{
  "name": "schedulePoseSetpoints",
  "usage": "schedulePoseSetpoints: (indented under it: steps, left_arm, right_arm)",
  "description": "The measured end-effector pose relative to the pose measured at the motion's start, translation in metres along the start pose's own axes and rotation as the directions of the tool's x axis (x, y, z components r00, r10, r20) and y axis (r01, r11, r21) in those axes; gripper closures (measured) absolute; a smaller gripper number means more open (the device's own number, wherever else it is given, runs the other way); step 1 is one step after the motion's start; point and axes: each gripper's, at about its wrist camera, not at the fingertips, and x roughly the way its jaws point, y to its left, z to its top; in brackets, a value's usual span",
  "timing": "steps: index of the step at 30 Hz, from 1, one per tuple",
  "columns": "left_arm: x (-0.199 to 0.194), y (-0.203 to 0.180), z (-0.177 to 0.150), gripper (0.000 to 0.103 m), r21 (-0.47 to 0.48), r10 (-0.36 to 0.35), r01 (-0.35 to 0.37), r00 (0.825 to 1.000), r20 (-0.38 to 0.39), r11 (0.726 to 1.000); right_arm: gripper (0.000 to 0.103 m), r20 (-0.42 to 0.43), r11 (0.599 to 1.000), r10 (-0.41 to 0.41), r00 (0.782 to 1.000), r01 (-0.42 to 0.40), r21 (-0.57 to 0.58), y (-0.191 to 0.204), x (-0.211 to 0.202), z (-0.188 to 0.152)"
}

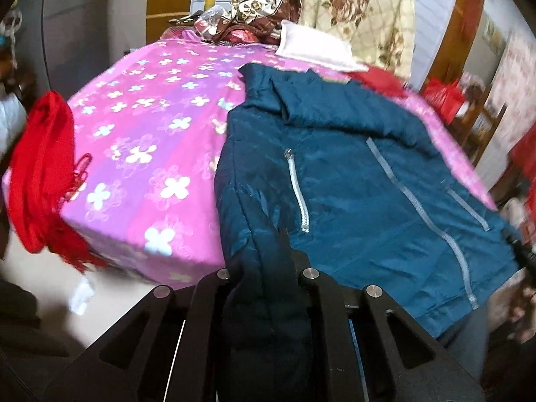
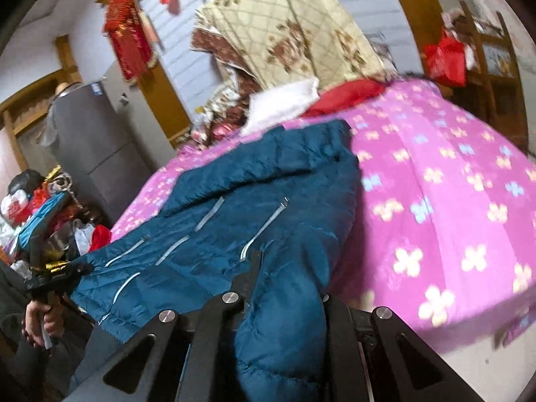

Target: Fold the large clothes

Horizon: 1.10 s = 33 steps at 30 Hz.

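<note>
Both of my tongs are clamped on the jacket (image 1: 351, 181), one at each side of its near end. My left tongs (image 1: 268, 268) pinch a thick fold of padded fabric that bunches up between the black fingers and hangs toward me. My right tongs (image 2: 284, 284) grip a similar puffy roll, likely a sleeve, at the opposite side. The rest of the jacket lies spread on the bed (image 1: 140, 127), front up, hood (image 1: 294, 97) toward the far end.

It is dark teal, shiny and quilted, with grey tape down the centre and a silver pocket zip (image 1: 298, 194). The bedsheet (image 2: 435, 201) under it is pink and purple, printed with pale four-petal flowers. A red fringed scarf (image 1: 43, 174) drapes over the bed's near left corner, and a cream floral quilt (image 1: 361, 10) is piled at the head.
</note>
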Motion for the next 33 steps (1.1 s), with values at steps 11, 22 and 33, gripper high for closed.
schedulePoseSetpoints:
  steps: [11,22,33]
  left_arm:
    - [0.030,0.004,-0.025,0.091,0.015,0.031,-0.030,0.997,-0.069,0.999]
    - [0.042,0.010,-0.034,0.080,0.004,0.014,-0.014,0.995,-0.101,1.000]
    - [0.055,0.038,-0.040,0.084,-0.123,-0.129,0.112,0.982,-0.136,0.986]
  right_arm:
    - [0.092,-0.067,0.998,0.018,0.998,-0.013,0.068,-0.025,0.019,-0.029]
    - [0.082,-0.053,0.984,0.093,0.994,-0.083,0.157,-0.036,0.022,-0.035]
    - [0.071,-0.033,0.963,0.195,0.980,-0.185,0.196,-0.039,0.022,-0.041]
